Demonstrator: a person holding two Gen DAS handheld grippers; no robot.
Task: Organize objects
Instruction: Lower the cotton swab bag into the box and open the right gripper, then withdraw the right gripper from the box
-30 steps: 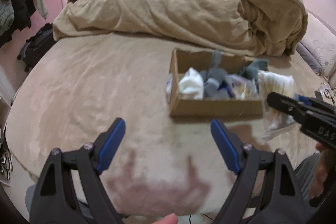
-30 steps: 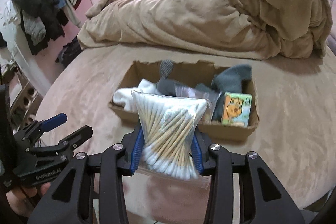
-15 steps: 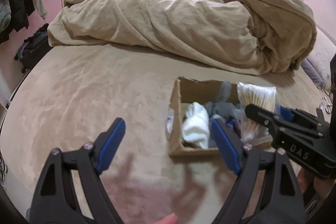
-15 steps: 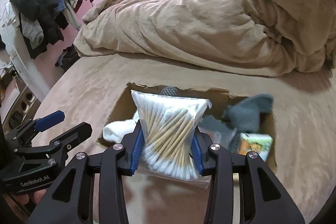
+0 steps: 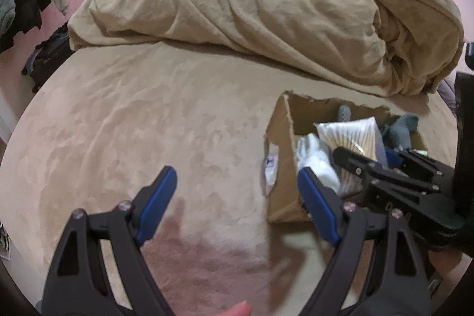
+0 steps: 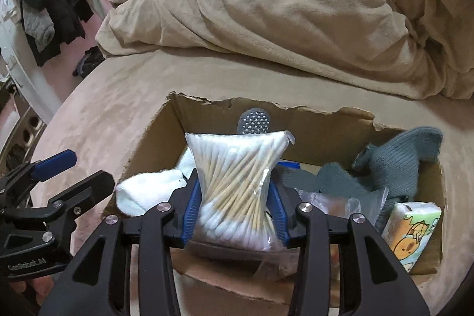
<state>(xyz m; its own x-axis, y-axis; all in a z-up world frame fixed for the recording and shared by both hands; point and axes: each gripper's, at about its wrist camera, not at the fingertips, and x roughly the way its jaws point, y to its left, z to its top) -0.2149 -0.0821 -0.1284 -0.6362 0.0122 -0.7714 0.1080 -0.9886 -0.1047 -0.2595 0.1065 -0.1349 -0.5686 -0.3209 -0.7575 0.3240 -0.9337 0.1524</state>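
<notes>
Beige bed (image 6: 118, 96) carries a torn cardboard box (image 6: 166, 138). Bag of cotton swabs (image 6: 237, 179) is clamped between the right gripper (image 6: 235, 206) pads, jaws just eased slightly, held over the box interior above socks. Left gripper (image 5: 237, 194) is spread wide, nothing held, beside the box.

You are looking at a brown cardboard box (image 6: 326, 135) with rough, torn edges. The shiny clear plastic bag (image 6: 237, 185) is holding cotton swabs. The bed cover (image 5: 148, 123) is looking soft and fuzzy.

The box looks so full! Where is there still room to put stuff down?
Crowded: the cardboard box holds a white sock, grey socks, a tissue pack and the cotton swab bag. Free: the tan bed left of the box, before the blanket.
</notes>
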